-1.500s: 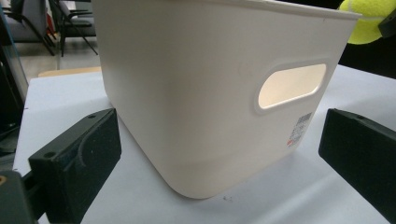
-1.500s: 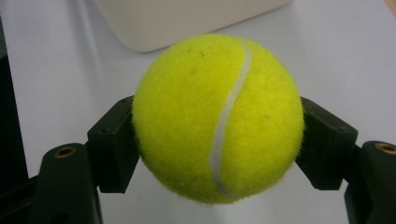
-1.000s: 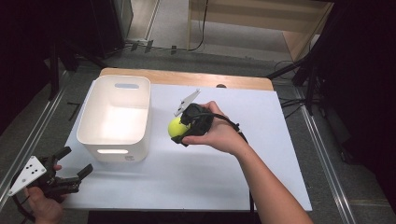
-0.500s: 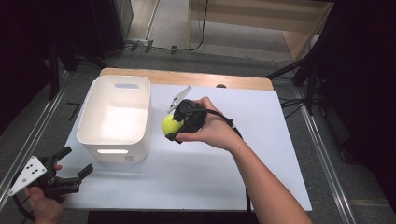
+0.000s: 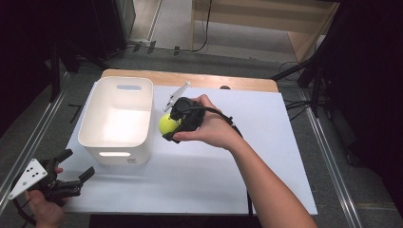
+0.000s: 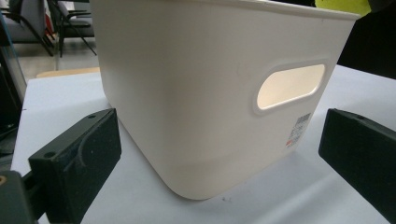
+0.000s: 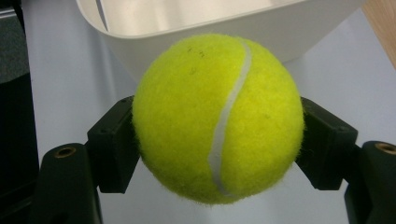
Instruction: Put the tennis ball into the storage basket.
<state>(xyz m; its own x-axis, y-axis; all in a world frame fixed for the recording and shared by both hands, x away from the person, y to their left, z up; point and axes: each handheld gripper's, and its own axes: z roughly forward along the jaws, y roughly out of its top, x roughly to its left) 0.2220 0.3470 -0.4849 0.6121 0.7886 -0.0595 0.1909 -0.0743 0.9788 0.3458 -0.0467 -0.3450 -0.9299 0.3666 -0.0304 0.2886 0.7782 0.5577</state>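
Right gripper [image 5: 170, 127] clamps fuzzy yellow-green tennis ball [image 5: 167, 125] just beside the right wall of the white plastic bin [image 5: 142, 142], toward the table's back-left part. Left gripper [image 5: 71, 176] gapes empty at the front-left corner. Risk: ball clips the rim on release, bouncing outside the bin.

Tennis ball [image 5: 167, 124]: one, yellow-green, single white seam visible in right gripper view.
White bin [image 5: 116, 118]: one; handle cut-outs: two seen, one per end wall.
Label sticker on bin: one, beside near cut-out.
Tongs: two sets, left tongs [image 5: 78, 172] and right tongs [image 5: 172, 127]; two black jaws each.
Grey three-cornered plates: two, one per set.
Hands: two.
Surface [image 5: 266, 156]: one, under one white sheet.
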